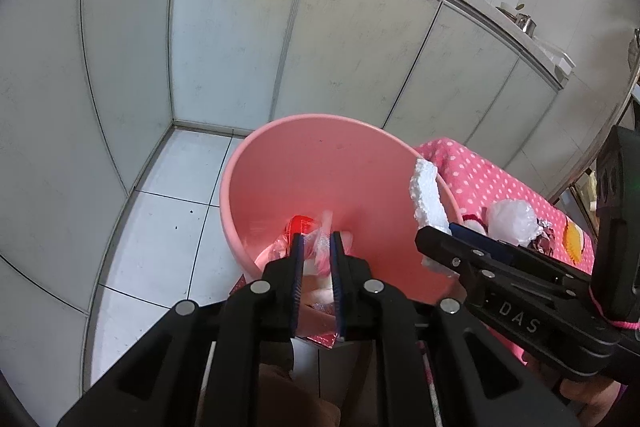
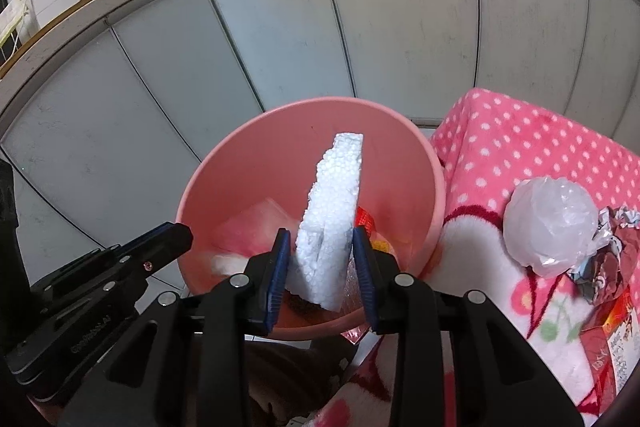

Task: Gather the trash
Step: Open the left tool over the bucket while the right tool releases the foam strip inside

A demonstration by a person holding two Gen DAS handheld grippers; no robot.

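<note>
Bucket contents hard to sort: red wrapper and clear plastic jumble, partly hidden behind my fingers. My right gripper (image 2: pixel 321 241) clamps a white styrofoam slab (image 2: pixel 334 211) over the pink bucket (image 2: pixel 192 195), jaws pressed to its sides. My left gripper (image 1: pixel 316 241) sits over the bucket (image 1: pixel 304 163), jaws narrowly apart, crinkled clear plastic (image 1: pixel 318 247) between them; grip uncertain. White plastic bag ball (image 2: pixel 550 227) rests right, on the polka-dot blanket (image 2: pixel 520 147).
</note>
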